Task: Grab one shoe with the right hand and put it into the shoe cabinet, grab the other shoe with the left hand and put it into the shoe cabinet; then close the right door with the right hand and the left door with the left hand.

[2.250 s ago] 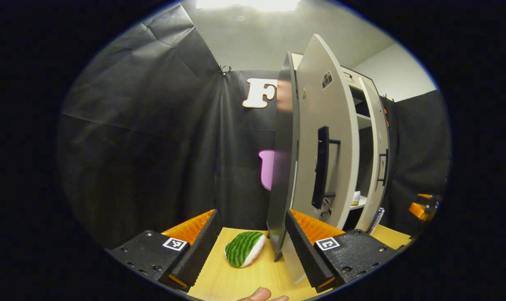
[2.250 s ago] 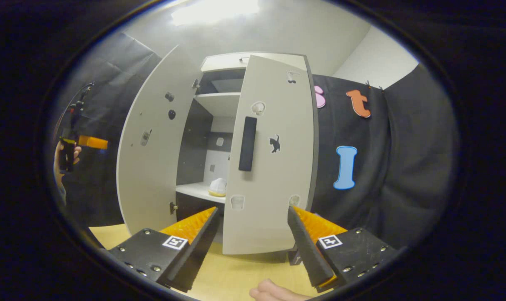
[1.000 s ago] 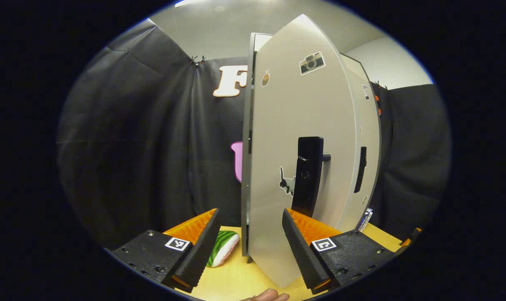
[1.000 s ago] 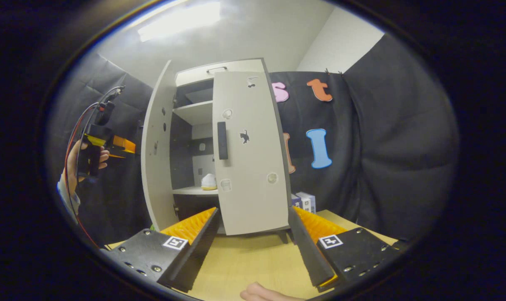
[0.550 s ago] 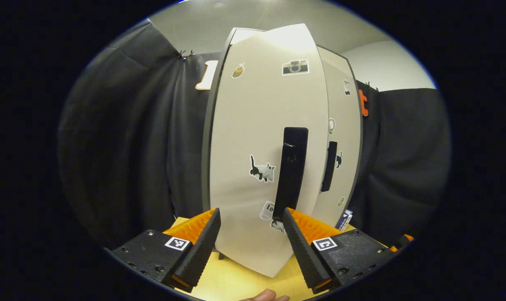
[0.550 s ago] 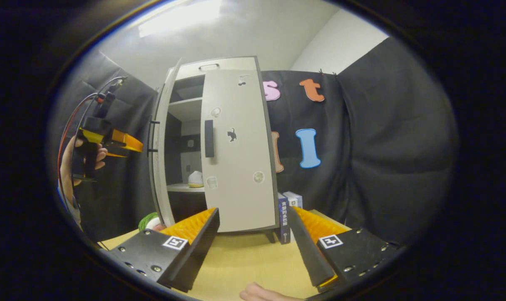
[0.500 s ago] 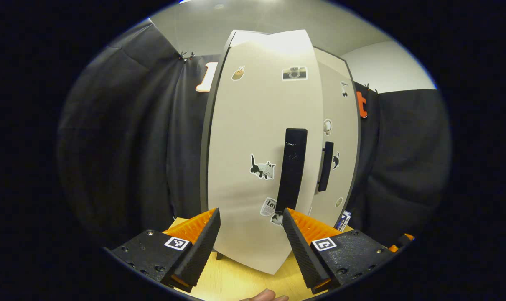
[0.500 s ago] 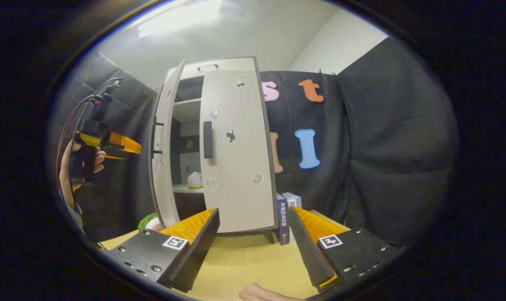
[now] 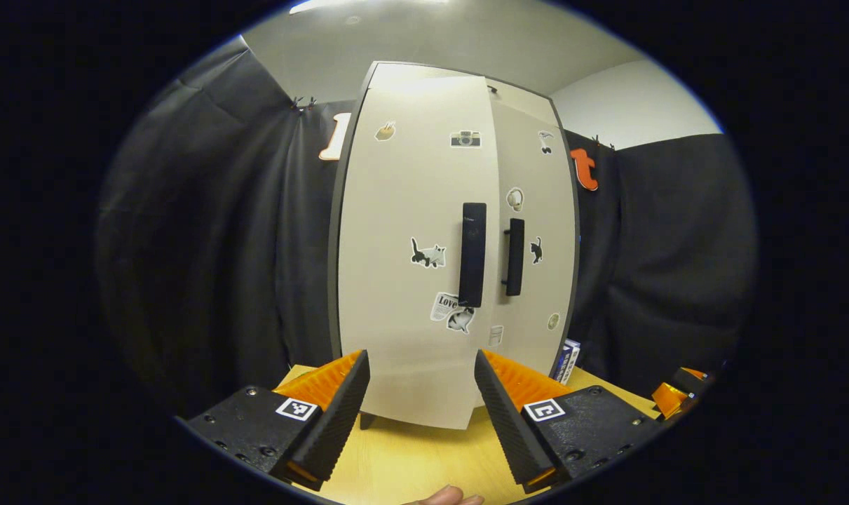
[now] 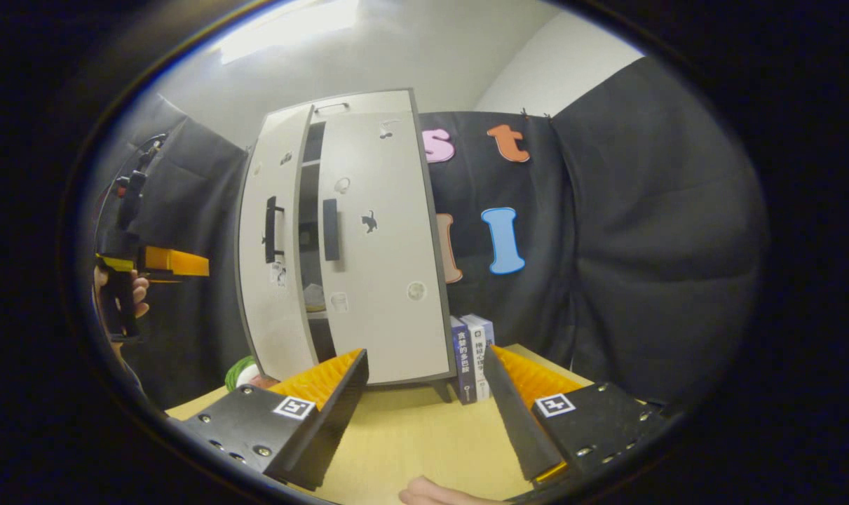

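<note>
Doors are nearly done — from the right gripper view I see the right door (image 10: 389,245) shut against the shoe cabinet (image 10: 340,106) and the left door (image 10: 273,245) a crack ajar, a pale shoe (image 10: 315,297) on the shelf behind the gap. My left gripper (image 9: 421,407) and right gripper (image 10: 424,407) are both spread and empty, so I judge only a last push on the left door remains.

Door gap: left door (image 10: 273,266) is ajar; only a narrow slit to right door (image 10: 378,245).
Right of cabinet: books (image 10: 470,354) stand beside it.
Table front (image 10: 410,435): free.
</note>
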The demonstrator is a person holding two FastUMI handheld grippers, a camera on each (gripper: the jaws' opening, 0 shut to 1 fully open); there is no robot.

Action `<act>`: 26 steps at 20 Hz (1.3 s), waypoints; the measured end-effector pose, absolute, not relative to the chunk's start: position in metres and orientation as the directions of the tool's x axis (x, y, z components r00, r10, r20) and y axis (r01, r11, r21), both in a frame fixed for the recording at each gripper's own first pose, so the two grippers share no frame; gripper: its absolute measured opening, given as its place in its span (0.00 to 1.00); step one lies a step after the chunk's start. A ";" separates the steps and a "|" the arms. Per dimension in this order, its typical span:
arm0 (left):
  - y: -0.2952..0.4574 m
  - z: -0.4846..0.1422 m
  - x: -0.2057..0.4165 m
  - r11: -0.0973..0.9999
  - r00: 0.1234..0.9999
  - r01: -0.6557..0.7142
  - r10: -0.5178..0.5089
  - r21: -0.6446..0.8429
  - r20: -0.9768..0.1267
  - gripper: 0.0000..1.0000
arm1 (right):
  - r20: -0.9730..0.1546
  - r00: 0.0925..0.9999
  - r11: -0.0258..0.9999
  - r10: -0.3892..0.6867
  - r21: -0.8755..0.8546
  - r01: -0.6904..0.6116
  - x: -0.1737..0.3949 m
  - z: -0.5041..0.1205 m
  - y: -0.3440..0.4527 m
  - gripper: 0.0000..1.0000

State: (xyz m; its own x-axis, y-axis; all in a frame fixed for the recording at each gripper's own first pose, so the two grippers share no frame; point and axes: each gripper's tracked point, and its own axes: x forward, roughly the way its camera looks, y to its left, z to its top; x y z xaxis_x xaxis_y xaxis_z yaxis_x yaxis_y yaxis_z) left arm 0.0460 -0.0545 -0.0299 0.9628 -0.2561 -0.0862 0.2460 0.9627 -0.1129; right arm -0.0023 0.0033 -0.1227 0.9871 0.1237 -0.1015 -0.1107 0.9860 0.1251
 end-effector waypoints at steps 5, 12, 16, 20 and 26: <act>-0.038 -0.051 0.037 0.971 0.970 0.213 -0.223 -0.104 -0.096 0.92 | -0.112 0.987 0.990 0.117 0.089 -0.107 0.002 -0.125 -0.001 0.98; -0.030 -0.071 0.026 0.979 0.977 0.182 -0.191 -0.093 -0.099 0.93 | -0.109 0.984 0.986 0.139 0.106 -0.128 0.015 -0.110 0.014 0.98; -0.037 -0.071 0.013 0.975 0.974 0.194 -0.205 -0.109 -0.095 0.93 | -0.090 0.976 0.977 0.199 0.096 -0.190 0.025 -0.090 0.042 0.98; -0.040 -0.068 -0.001 0.975 0.977 0.190 -0.199 -0.114 -0.072 0.92 | -0.070 0.966 0.965 0.249 0.098 -0.242 0.024 -0.080 0.064 0.98; -0.048 -0.074 -0.019 0.978 0.977 0.198 -0.202 -0.072 -0.063 0.87 | -0.093 0.974 0.976 0.208 0.083 -0.201 0.016 -0.094 0.057 0.98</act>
State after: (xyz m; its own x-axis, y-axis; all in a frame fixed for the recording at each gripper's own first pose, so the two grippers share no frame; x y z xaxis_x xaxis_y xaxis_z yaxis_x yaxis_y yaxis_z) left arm -0.0193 -0.0479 -0.0738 0.9773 -0.2024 -0.0629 0.1978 0.9776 -0.0720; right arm 0.0158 0.0572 -0.0937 0.9736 0.2083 -0.0930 -0.2010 0.9761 0.0826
